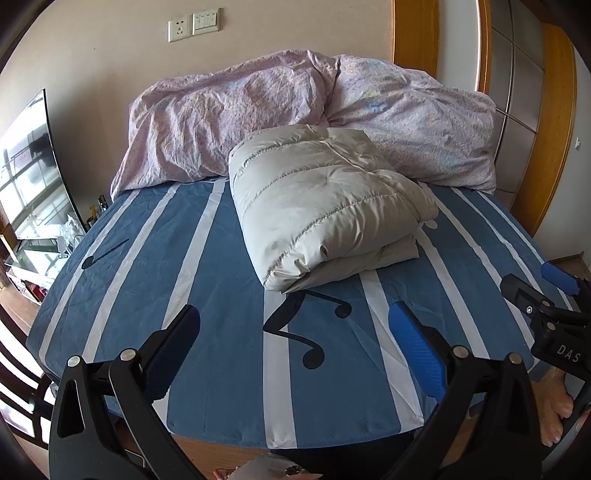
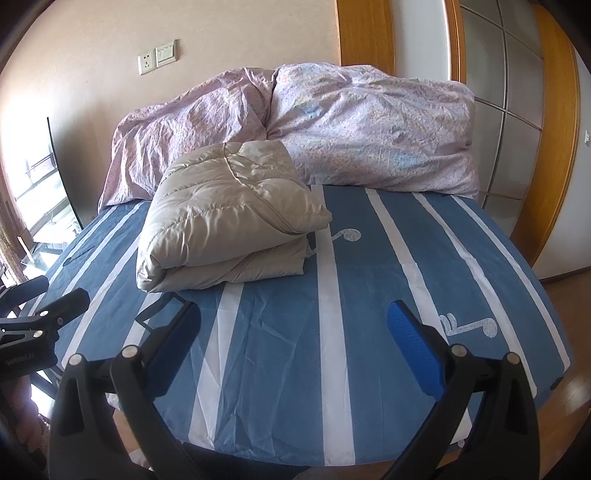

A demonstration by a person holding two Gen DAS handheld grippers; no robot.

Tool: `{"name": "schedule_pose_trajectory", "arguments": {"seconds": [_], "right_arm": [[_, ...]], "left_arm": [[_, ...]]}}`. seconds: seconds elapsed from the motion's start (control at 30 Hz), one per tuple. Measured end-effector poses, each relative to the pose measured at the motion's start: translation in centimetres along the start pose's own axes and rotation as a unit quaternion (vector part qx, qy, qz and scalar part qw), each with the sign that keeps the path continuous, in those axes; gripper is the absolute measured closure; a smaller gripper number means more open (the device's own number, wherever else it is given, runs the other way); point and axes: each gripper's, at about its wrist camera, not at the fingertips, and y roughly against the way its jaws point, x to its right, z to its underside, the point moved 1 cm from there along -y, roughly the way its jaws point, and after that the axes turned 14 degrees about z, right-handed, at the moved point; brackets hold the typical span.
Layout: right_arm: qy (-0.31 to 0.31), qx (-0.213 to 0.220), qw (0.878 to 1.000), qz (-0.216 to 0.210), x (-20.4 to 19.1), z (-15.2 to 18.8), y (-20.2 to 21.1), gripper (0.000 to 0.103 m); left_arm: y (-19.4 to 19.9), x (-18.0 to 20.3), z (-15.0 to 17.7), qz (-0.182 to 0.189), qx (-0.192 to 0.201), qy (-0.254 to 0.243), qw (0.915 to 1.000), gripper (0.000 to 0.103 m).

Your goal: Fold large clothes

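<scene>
Left tool (image 1: 293, 321) wide apart at the near edge of the bed, gripping nothing, black finger (image 1: 173, 350) on one side and blue pad (image 1: 417, 350) on the other. Right tool (image 2: 293, 321) likewise spread, empty, hovering over the foot of the same bed (also seen at the right margin of the left wrist view (image 1: 554, 295), its blue tip raised over the mattress edge). Bare toes (image 1: 557, 413) on the floor below that margin.

Beneath both tools, blue sheet (image 1: 221, 280) with white stripes, printed with black music notes (image 1: 295, 332) near the left tool and pale notes (image 2: 469, 326) near the right one. Slight creases across the near part of the sheet.

Farther up the bed, folded grey puffer jacket (image 1: 325, 199) lying flat on the sheet, doubled over into a thick bundle, fold edge facing the tools, quilted seams running across its top. Well apart from both tools, touched by neither. Rear edge of the jacket (image 2: 229, 206) pressed against the pink duvet (image 1: 258, 118) heaped along the head of the bed.

Behind the duvet, beige wall with a socket and switch plate (image 1: 194, 24). Wooden wardrobe frame (image 2: 557, 147) with pale panels on the right. Bright window (image 1: 26, 177) on the left, glare washing out detail there.
</scene>
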Motion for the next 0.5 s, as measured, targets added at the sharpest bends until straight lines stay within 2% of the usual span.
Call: {"name": "schedule_pose_trajectory", "arguments": {"seconds": [0.5], "right_arm": [[0.005,0.002,1.000,0.002,-0.02,-0.22,0.17,0.002]], "left_arm": [[0.16,0.20,-0.08,0.001,0.001,-0.001,1.0000,0.001]]}}
